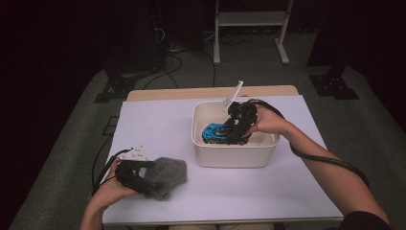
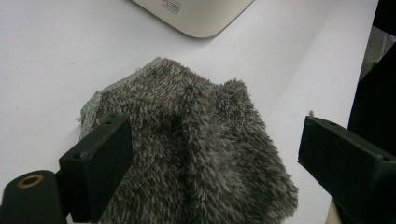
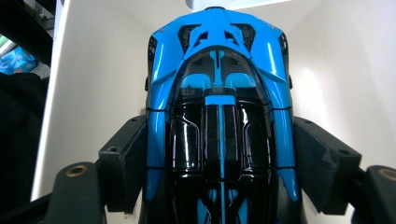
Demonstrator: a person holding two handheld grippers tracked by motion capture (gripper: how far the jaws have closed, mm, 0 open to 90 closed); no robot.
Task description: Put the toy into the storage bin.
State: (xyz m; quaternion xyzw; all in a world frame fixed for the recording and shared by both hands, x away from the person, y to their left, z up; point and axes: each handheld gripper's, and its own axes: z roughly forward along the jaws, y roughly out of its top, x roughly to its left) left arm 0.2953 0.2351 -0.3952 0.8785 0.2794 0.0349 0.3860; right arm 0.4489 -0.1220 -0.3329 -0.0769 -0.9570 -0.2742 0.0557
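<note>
Two grippers, two very different objects. Nearest the person: left gripper sits low at the front left of the table, jaws spread wide either side of a grey fluffy cloth. In the left gripper view the pads stand clear of the pile, nothing pinched. The cloth lies crumpled flat on the white surface. My read: light, limp, no stiffness, won't slip. Pinch a raised fold or the hemmed edge; anywhere else you just get fur.

Farther out, centre right: the right gripper is down inside the white tub, closed on a blue toy car. The right gripper view shows the pads against both flanks of the car at about mid-body, jaws wide because the body is wide. The car's far end points at the tub's wall; whether its wheels rest on the tub floor I can't tell.

Handling guess for the car: rigid shell, glossy paint and glazing, so slippery under the pads. Probably some weight to it. Thin trim at the ends looks breakable. The flat flanks are the right place; keep off the roof and the ends. Squeeze firmly, lift level, otherwise it may pivot nose-down.

Beyond the tub, a white tag or stick leans on the rim.
</note>
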